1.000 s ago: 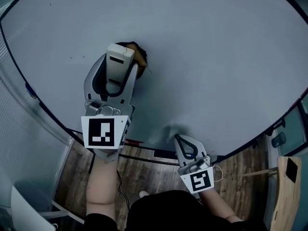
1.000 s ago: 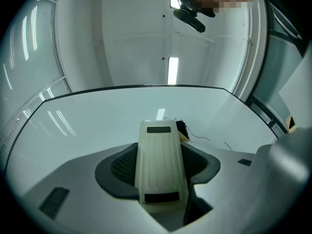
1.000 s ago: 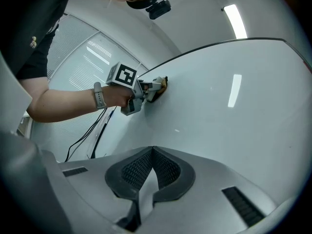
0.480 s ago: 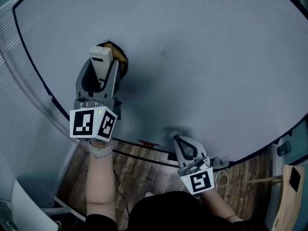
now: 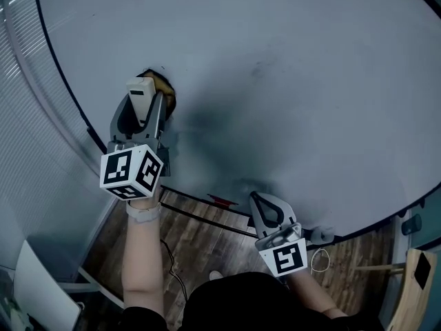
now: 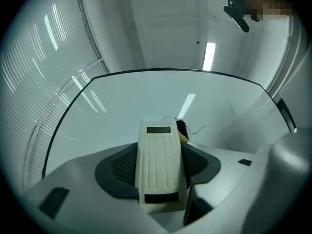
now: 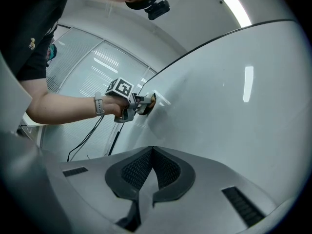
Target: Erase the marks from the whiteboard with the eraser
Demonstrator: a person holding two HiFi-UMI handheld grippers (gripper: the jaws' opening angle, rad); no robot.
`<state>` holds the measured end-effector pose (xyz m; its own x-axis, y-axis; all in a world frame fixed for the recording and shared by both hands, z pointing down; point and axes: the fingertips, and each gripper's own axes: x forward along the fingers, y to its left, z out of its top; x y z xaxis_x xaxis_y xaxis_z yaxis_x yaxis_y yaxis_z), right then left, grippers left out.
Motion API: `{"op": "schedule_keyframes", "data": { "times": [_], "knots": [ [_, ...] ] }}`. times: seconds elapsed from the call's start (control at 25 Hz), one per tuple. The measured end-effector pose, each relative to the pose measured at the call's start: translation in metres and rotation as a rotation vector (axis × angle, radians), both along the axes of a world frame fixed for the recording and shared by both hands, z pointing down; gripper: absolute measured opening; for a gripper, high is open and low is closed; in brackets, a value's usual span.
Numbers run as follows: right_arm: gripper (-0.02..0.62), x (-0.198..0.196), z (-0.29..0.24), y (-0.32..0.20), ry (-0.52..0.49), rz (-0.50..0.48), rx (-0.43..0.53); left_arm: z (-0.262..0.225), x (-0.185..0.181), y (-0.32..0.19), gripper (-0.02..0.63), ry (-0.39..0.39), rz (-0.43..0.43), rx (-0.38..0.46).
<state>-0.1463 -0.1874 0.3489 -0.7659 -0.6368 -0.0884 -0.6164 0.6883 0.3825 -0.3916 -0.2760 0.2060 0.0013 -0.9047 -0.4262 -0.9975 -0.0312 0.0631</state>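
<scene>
The whiteboard [image 5: 296,88] fills most of the head view. My left gripper [image 5: 147,96] is shut on the cream eraser [image 5: 142,92], whose brown-black pad [image 5: 165,85] presses on the board near its left edge. In the left gripper view the eraser [image 6: 159,165] sits between the jaws, and thin black marks [image 6: 197,129] show just past its tip. Faint smudges [image 5: 258,67] lie further right. My right gripper [image 5: 266,207] is shut on nothing, low by the board's bottom edge. The right gripper view shows the left gripper [image 7: 140,104] on the whiteboard [image 7: 229,96].
A black frame [image 5: 69,102] rims the board. A red marker [image 5: 222,200] lies on the ledge under the bottom edge. Window blinds [image 5: 34,157] stand at the left, wooden flooring [image 5: 200,247] lies below, and a wooden piece [image 5: 417,288] is at the lower right.
My left gripper has slid the eraser leftward on the board, closer to its left edge. The right gripper has stayed at the bottom edge.
</scene>
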Motion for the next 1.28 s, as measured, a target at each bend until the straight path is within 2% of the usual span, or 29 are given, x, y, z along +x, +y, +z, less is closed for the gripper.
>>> {"op": "schedule_keyframes", "data": {
  "times": [0.36, 0.72, 0.96, 1.28],
  "knots": [
    [0.028, -0.009, 0.01, 0.023, 0.01, -0.134, -0.038, 0.067, 0.027, 0.051, 0.264, -0.071, -0.047, -0.14],
    [0.028, -0.005, 0.042, 0.055, 0.038, -0.297, -0.168, 0.166, 0.077, 0.133, 0.264, -0.053, -0.114, -0.328],
    [0.028, 0.001, 0.07, 0.076, 0.082, -0.383, -0.246, 0.215, 0.103, 0.188, 0.264, -0.062, -0.196, -0.438],
    [0.028, 0.013, 0.11, 0.101, 0.147, -0.451, -0.351, 0.271, 0.131, 0.261, 0.264, 0.005, -0.28, -0.547]
  ]
}}
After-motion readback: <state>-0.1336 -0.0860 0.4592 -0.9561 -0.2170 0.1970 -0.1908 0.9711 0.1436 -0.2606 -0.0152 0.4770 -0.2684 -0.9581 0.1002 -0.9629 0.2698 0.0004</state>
